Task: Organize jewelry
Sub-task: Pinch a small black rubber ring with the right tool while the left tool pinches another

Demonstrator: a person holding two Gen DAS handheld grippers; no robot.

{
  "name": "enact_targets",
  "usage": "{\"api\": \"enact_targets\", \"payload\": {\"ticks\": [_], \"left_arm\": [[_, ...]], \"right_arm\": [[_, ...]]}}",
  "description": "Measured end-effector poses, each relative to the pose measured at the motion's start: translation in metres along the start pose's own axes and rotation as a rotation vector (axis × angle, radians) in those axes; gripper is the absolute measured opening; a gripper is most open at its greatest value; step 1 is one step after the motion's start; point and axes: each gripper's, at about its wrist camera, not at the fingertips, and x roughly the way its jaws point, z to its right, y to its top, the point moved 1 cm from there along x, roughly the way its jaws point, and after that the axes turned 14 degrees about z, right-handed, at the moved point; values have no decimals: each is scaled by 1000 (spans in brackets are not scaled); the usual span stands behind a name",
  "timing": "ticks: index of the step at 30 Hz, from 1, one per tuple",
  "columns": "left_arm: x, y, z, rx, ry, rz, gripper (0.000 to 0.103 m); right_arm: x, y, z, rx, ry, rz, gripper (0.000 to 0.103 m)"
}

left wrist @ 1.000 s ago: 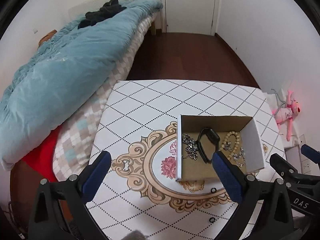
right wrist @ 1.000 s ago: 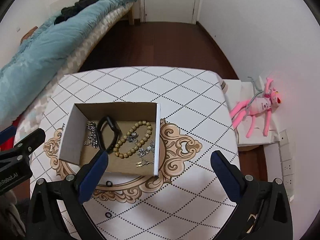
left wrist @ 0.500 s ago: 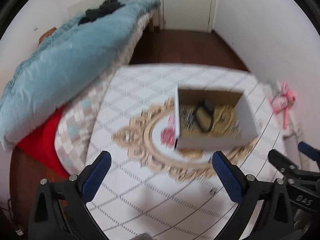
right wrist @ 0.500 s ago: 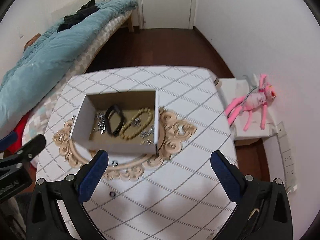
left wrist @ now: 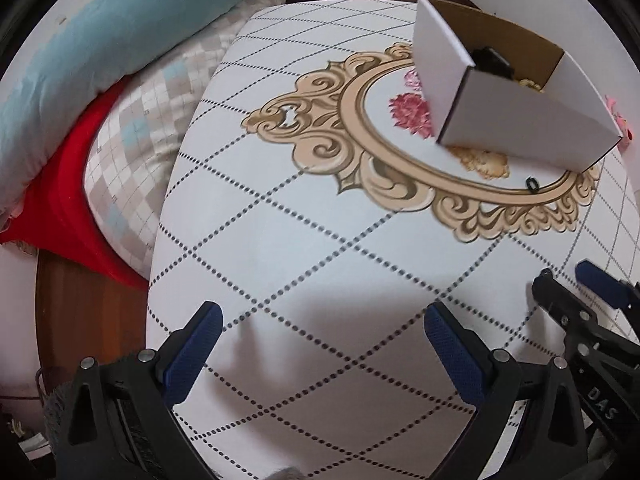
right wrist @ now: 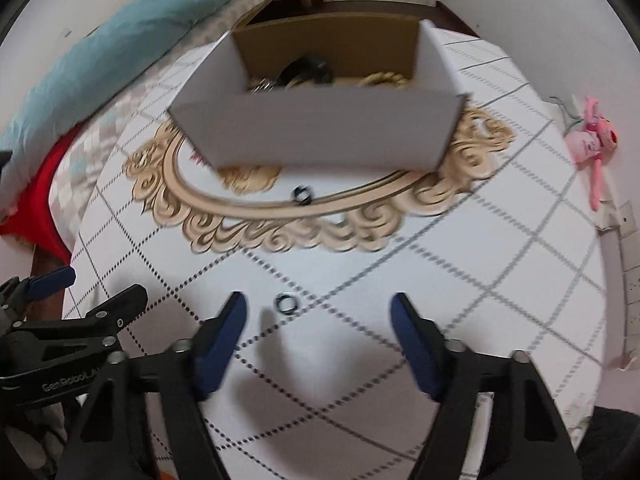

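A white cardboard box stands on the patterned table, holding a black band, a beaded bracelet and silver chain pieces. Two small dark rings lie on the table: one ring just ahead of my right gripper, another ring close to the box front. The right gripper's jaws are closing, with nothing pressed between them; the near ring lies a little left of their middle. My left gripper hangs open over bare tabletop, low and left of the box. The far ring shows there too.
A bed with a light-blue duvet and a red sheet runs along the table's left side. A pink plush toy lies on a low white shelf right of the table. The table's edge curves close on the right.
Both grippers have dropped toward the tabletop and tipped steeply down, so the box now sits high in each view. The right gripper's jaws stand narrower than before. The left gripper stays open.
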Motion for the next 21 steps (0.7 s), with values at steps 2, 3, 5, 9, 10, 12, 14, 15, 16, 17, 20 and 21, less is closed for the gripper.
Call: {"api": "enact_targets", "payload": {"ticks": [2, 3, 5, 9, 10, 12, 14, 15, 16, 17, 20, 21], "left_arm": [[1, -3, -3, -5, 2, -4, 103], [2, -4, -4, -7, 3, -8, 103], [2, -5, -6, -7, 8, -12, 103], [-1, -4, 2, -7, -2, -7, 103], [-3, -3, 5, -5, -7, -3, 103], [-8, 4, 19, -5, -34, 16, 103], [-10, 11, 34, -16, -71, 32, 102], [-10, 16, 42, -22, -93, 43, 102], [-11, 20, 51, -26, -110, 55, 102], [-10, 24, 62, -25, -129, 64, 102], [-7, 35, 94, -5, -158, 91, 96], [-6, 38, 99, 1, -155, 96, 89]], "right_arm": [[0, -2, -8, -39, -10, 30, 56], [0, -2, -11, -53, -17, 38, 50], [0, -3, -15, -88, -34, 57, 31], [-4, -6, -7, -61, -10, 68, 13], [-7, -4, 0, -37, -7, 72, 13], [-14, 2, 16, 16, -2, 91, 13], [-20, 8, 34, 70, -14, 110, 13], [-23, 12, 44, 95, -23, 121, 13], [-25, 16, 54, 115, -38, 130, 13], [-25, 18, 62, 131, -51, 135, 13], [-23, 23, 89, 185, -86, 130, 13], [-21, 24, 94, 195, -92, 127, 13]]}}
